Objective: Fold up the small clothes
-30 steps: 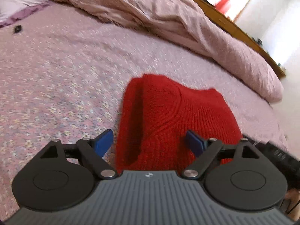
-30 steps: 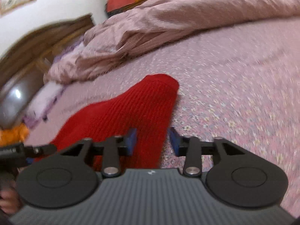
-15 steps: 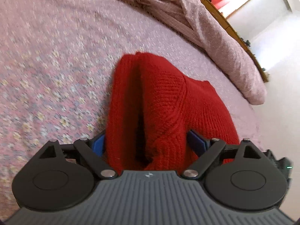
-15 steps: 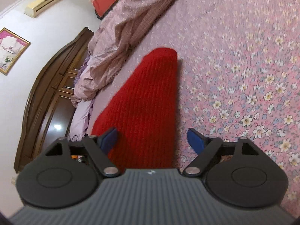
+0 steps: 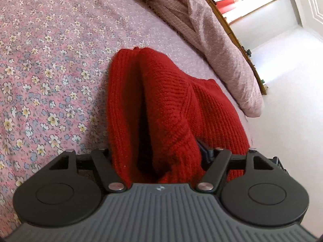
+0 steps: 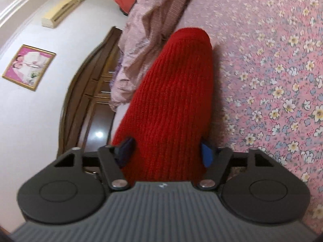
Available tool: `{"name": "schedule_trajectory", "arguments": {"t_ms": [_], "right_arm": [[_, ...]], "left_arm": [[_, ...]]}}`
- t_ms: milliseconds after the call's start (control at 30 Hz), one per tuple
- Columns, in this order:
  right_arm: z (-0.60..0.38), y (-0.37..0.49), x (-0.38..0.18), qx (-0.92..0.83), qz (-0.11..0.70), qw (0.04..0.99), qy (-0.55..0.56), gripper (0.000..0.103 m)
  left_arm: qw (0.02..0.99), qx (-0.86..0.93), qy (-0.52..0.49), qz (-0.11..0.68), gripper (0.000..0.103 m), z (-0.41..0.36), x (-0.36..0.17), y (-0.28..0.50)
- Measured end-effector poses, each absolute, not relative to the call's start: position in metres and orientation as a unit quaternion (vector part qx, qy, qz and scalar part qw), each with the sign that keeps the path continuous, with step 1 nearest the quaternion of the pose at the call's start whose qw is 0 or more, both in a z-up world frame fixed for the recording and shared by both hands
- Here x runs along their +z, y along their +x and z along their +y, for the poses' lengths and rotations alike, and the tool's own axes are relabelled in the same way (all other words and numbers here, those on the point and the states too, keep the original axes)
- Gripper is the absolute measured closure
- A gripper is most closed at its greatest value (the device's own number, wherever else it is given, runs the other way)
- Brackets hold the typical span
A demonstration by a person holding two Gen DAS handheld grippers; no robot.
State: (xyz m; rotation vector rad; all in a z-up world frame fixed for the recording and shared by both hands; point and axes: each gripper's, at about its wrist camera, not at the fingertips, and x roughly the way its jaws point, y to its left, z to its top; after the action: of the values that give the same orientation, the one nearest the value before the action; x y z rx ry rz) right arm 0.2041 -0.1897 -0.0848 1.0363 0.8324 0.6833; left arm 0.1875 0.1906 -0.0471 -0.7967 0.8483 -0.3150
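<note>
Red rib-knit garment (image 5: 171,104), solid colour, no print; same red in the right wrist view (image 6: 173,100). Bedsheet (image 5: 50,60) pink-mauve, small floral print: cream-yellow and blue-grey flowers. Duvet (image 5: 212,30) dusty pink, fine speckled pattern. Left gripper (image 5: 157,155) black linkage, grey ribbed body, blue pad. Right gripper (image 6: 167,151) same, 2 blue pads (image 6: 207,154). Headboard (image 6: 84,104) dark brown wood. Wall white; picture (image 6: 28,66) pink with gold frame. AC unit (image 6: 60,12) cream.

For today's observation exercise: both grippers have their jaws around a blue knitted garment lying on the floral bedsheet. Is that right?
Not quite: the knitted garment is red, not blue, as both wrist views show. The left gripper and right gripper, jaws just closing, do straddle it on the floral bedsheet.
</note>
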Motion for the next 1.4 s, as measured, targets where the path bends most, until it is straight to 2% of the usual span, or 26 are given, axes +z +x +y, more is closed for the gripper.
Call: {"name": "schedule_trajectory", "arguments": {"t_ms": [167,500,800,967,1233,1400], "right_arm": [[-0.2,0.196,-0.066,0.321,0.357,0.735,0.479,0.05],[-0.257,0.153,-0.035,0.313,0.327,0.76,0.466,0.051],[-0.315,0.102,-0.054,0.256,0.355,0.782,0.444,0.051],[-0.315,0.102,-0.06,0.189,0.385,0.844,0.322,0.052],[-0.282,0.097,-0.052,0.176,0.382,0.863,0.279,0.052],[-0.294,0.096,-0.066,0.164,0.382,0.855,0.311,0.049]], "left_arm": [[0.819,-0.161,-0.381,0.398,0.031,0.182,-0.039,0.176],[0.813,-0.224,-0.347,0.41,0.032,0.115,-0.016,0.145],[0.82,-0.242,-0.273,0.441,0.032,0.05,-0.014,0.111],[0.829,-0.219,-0.265,0.442,0.032,0.047,-0.011,0.108],[0.862,-0.175,-0.194,0.434,0.028,0.055,-0.006,0.097],[0.867,-0.159,-0.184,0.435,0.026,0.051,-0.006,0.101]]}}
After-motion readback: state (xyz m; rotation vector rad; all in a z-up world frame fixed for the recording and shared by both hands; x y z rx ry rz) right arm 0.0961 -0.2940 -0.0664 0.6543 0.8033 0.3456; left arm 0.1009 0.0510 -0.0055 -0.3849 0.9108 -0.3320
